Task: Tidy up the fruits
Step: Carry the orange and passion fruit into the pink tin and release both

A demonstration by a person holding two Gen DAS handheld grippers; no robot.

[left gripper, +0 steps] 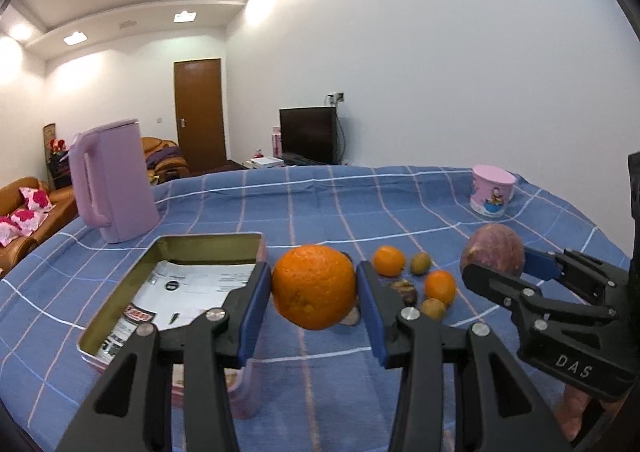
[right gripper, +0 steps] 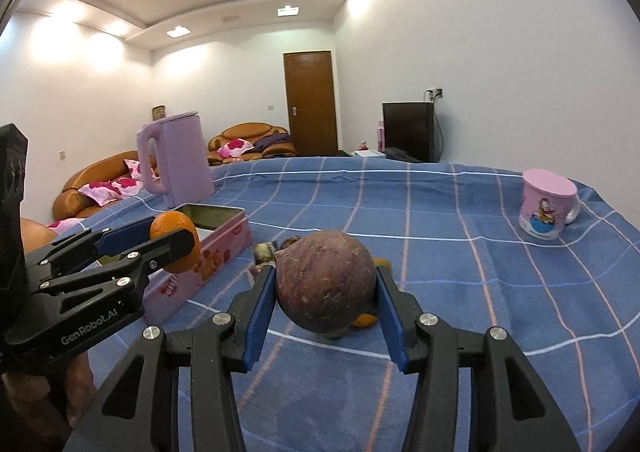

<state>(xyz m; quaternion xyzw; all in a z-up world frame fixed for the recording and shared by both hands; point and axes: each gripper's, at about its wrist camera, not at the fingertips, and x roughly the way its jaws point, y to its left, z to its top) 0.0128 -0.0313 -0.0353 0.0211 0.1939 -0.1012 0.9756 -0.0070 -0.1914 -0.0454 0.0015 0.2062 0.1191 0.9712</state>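
The left gripper (left gripper: 314, 288) clamps a large orange (left gripper: 314, 286) beside the open tin (left gripper: 208, 242); the right gripper (right gripper: 326, 286) grips a purple-brown round fruit (right gripper: 325, 284).

Left gripper (left gripper: 314, 288) clamps a large orange (left gripper: 314, 286) above a blue checked tablecloth (left gripper: 320, 196).
Beside it, an open tin (left gripper: 120, 300); the right gripper (left gripper: 494, 264) grips a purple-brown fruit (left gripper: 493, 254).

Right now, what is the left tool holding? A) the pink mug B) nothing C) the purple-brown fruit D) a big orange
D: the left tool is shut on the big orange, held above the blue cloth beside the open tin; the purple-brown fruit sits in the right tool, and the pink mug stands untouched at the far side.
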